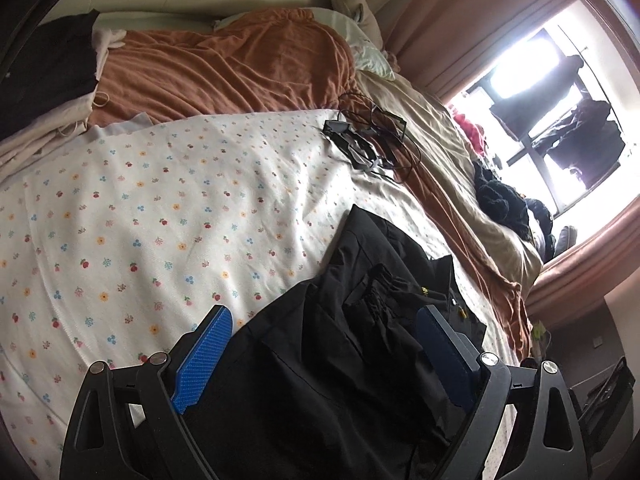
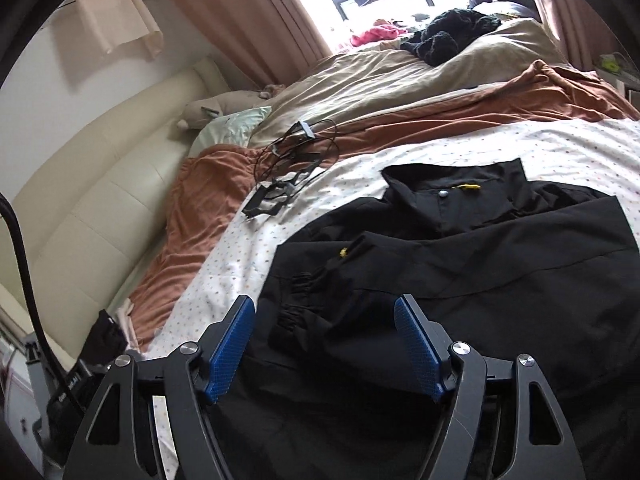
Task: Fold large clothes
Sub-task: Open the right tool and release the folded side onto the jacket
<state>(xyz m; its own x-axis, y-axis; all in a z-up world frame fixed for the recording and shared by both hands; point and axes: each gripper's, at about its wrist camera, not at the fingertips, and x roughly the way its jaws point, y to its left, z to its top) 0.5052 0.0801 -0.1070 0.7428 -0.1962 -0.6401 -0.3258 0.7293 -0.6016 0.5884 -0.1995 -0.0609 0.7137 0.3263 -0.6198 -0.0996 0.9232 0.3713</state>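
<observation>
A black jacket [image 1: 360,288] lies spread on a floral sheet [image 1: 140,200] on the bed. In the right wrist view the jacket [image 2: 500,264] has its collar [image 2: 452,196] at the far end, with a snap and a small yellow tag. One sleeve is laid across the body, and its elastic cuff [image 2: 298,300] points toward me. My left gripper [image 1: 324,312] stands wide open just above the jacket's near part, its blue pads [image 1: 204,352] clear of the cloth. My right gripper [image 2: 324,302] is open too, hovering over the cuff with nothing pinched.
A tangle of black cables and straps [image 2: 288,176] lies beyond the jacket on the floral sheet [image 2: 240,256]. An orange blanket [image 1: 224,64], a beige duvet [image 2: 360,76] and a black knit garment [image 2: 448,36] lie farther off. Stacked clothes [image 1: 48,80] sit at the left, a cream headboard [image 2: 100,184] behind.
</observation>
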